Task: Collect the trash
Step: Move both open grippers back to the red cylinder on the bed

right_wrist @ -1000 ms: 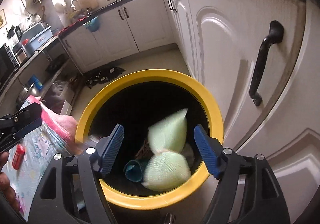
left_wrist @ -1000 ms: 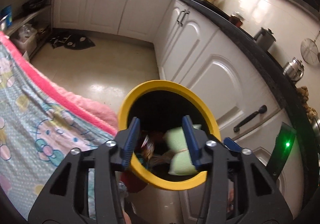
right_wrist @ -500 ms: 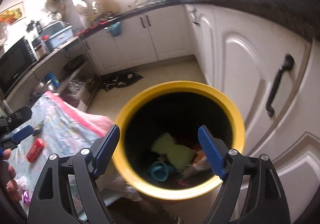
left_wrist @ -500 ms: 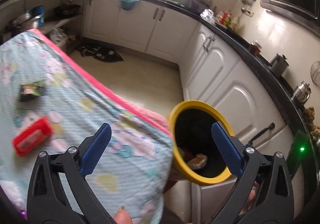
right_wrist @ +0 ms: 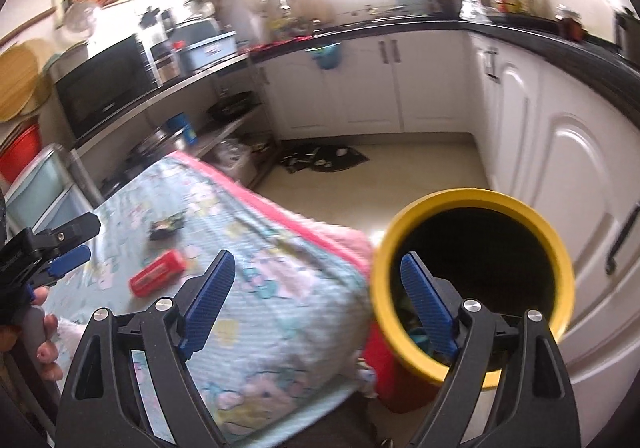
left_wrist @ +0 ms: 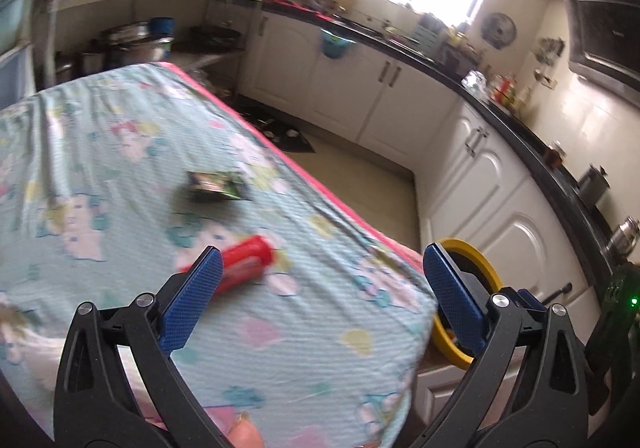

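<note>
Left wrist view shows two trash pieces on the patterned table cover [left_wrist: 120, 151]: one red packet [left_wrist: 244, 262] near, one dark wrapper [left_wrist: 214, 187] farther. The left gripper [left_wrist: 320, 300] gapes empty above the cover's near edge. The right gripper [right_wrist: 320, 302], jaws opening and empty, straddles the bare gap between the cover's right edge and the yellow-rimmed bin [right_wrist: 556, 244] on the right.

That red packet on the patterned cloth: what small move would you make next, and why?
Probably bring the left gripper, jaws open and empty, down over the red packet. It lies loose on the cloth just ahead of that gripper, nearer than the dark wrapper, and the yellow bin stands beside the table.
</note>
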Motion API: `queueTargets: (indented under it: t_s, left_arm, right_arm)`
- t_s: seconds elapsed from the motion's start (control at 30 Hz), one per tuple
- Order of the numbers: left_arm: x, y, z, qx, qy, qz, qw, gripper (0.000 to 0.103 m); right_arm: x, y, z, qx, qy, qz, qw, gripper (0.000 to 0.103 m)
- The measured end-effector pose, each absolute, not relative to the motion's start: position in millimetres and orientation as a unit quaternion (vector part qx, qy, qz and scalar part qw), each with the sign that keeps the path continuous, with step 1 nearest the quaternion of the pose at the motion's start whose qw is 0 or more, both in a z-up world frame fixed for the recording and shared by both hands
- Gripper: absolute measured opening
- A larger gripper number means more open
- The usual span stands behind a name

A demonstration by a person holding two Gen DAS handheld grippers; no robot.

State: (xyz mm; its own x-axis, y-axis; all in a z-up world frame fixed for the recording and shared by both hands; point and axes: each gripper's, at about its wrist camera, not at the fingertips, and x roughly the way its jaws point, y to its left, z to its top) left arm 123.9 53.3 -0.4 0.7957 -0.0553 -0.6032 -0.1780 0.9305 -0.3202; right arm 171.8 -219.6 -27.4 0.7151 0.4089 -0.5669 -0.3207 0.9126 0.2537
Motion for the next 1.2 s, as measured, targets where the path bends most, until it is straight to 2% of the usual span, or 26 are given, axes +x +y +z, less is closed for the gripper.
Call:
queueTargets:
  t_s: [0.4, 0.87, 1.1, 1.2]
  left_arm:
    - [72.7, 145.6, -1.2, -0.230, 0.315, 0.112, 0.914, 0.092]
    - [13.9, 208.2, -49.7, -0.302, 0.353, 0.162, 0.870, 0.092]
    - [2.9, 215.7, -78.8, -0.364, 0.371, 0.140, 0.843, 0.092]
    - [3.8, 213.9, -86.0, -0.375, 0.376, 0.131, 0.837, 0.092]
  right_arm:
    - [164.0, -130.5, -25.6, 0.025, 0.344, 0.285, 0.894, 0.082]
    - [188.8, -34.8, -69.1, 0.056, 0.443, 0.331, 0.831, 0.082]
    - [210.3, -5.2, -96.0, 0.102, 0.503, 0.324, 0.795, 0.068]
    - [217.4, 3.8, -101.6, 0.117, 0.512, 0.314, 0.791, 0.066]
